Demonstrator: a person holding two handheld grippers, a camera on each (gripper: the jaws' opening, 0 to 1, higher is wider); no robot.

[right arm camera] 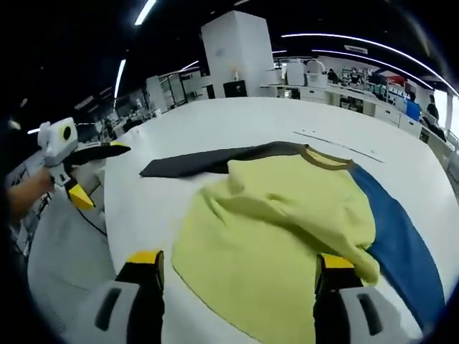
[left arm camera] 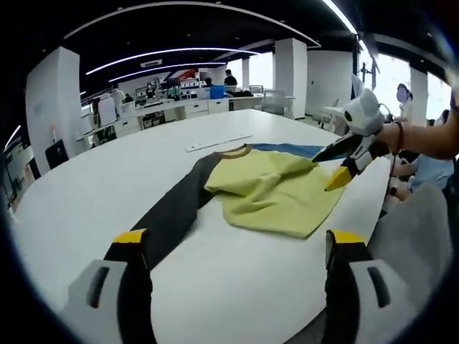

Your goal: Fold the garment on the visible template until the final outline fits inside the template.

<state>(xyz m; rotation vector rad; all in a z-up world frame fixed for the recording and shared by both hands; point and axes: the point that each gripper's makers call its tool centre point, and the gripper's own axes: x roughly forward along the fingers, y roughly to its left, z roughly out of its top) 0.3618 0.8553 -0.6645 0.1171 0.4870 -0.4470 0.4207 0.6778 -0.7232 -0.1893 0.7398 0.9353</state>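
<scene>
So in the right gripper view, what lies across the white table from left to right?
The other gripper with open yellow-tipped fingers, then the dark grey sleeve, the crumpled yellow cloth body of the garment, and the blue sleeve.

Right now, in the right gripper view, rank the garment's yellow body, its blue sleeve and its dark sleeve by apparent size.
1. Yellow body, clearly largest.
2. Blue sleeve.
3. Dark sleeve.
The two sleeves rank unsurely: the dark one lies farther from the camera, so nearness may account for the difference.
</scene>
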